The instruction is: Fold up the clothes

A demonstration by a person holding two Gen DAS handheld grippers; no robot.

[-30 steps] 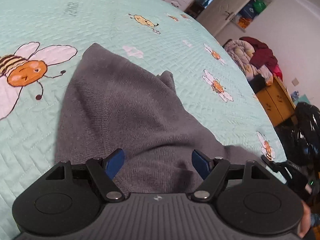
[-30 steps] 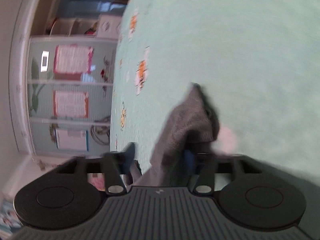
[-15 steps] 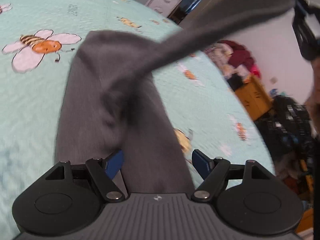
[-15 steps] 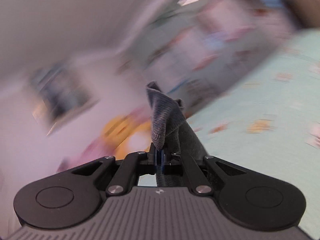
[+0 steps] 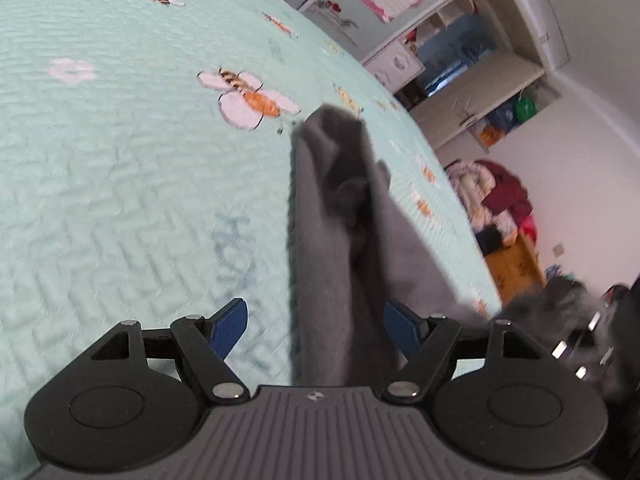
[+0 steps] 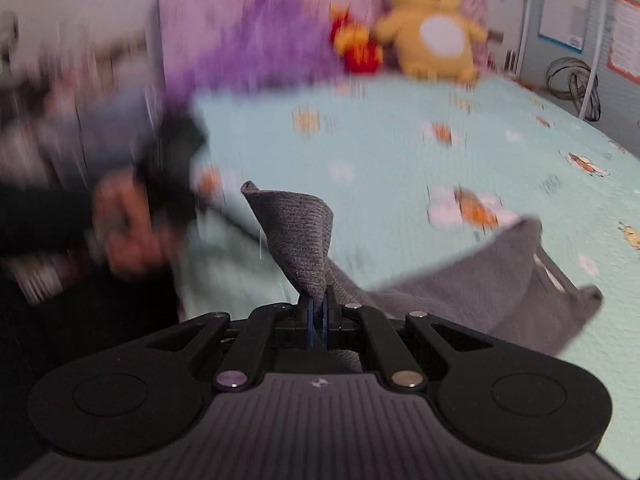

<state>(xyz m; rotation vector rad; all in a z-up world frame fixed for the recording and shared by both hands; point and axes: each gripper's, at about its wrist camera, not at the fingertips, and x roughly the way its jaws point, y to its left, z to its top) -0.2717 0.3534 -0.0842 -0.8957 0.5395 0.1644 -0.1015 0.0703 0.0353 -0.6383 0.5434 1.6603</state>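
With the right gripper (image 6: 318, 320) pinching only a corner of the grey garment (image 5: 340, 248), which trails across the bed (image 5: 120, 180), and the left gripper (image 5: 316, 324) spread, any snag could pull the fabric free.

The grey garment (image 6: 304, 240) is showing a soft, matt, finely knitted cloth. Beneath it, the mint bedspread (image 5: 120, 168) is looking quilted, matt cloth with a stitched zigzag texture. Behind the garment, the yellow toy (image 6: 432, 28) is appearing plush. The left gripper (image 5: 316, 320) is showing matt black plastic, blue pads (image 5: 230, 326) and shiny metal pins.
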